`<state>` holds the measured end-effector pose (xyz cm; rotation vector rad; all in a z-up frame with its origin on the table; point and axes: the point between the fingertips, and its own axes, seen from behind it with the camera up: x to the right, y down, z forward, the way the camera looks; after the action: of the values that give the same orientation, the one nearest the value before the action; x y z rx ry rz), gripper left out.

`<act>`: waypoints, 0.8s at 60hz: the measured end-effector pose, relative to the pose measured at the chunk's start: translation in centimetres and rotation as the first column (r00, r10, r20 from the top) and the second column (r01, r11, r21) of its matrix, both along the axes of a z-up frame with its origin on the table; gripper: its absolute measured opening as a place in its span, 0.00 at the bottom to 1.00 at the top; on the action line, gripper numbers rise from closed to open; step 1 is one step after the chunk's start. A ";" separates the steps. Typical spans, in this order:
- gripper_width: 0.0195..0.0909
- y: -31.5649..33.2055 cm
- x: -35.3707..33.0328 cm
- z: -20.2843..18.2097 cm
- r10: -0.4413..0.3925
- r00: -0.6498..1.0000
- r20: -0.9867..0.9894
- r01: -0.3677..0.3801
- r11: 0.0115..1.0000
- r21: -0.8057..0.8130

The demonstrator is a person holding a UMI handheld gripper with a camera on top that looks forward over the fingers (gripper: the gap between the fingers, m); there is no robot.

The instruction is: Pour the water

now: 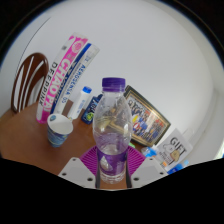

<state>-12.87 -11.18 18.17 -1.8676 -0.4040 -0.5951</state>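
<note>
Between the fingers stands the bottle (112,130), cap on, pinched by the gripper (112,172). Ahead and to the left, the cup (60,130) waits on the table (25,140). Carry the bottle upright; uncap before tilting over the cup.

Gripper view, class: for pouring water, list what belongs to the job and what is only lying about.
Belongs to the job:
water bottle with purple cap, held in the gripper
paper cup

Just lying about:
pink and white box
small bottle
framed picture
chair back
</note>
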 end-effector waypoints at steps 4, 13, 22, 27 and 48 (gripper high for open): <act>0.21 1.9 0.9 1.3 0.024 0.984 0.175 -0.022 1.000 -0.009; 0.21 6.4 0.8 2.3 0.127 0.843 0.522 -0.105 0.992 -0.073; 0.21 9.4 -0.2 2.2 0.207 0.631 0.747 -0.151 0.978 -0.143; 0.21 10.3 -0.4 1.8 0.245 0.477 0.844 -0.157 0.969 -0.192; 0.21 11.4 -1.4 1.6 0.260 0.187 0.947 -0.125 0.963 -0.240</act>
<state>-14.24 0.19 19.76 -1.2103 -1.5412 -1.6123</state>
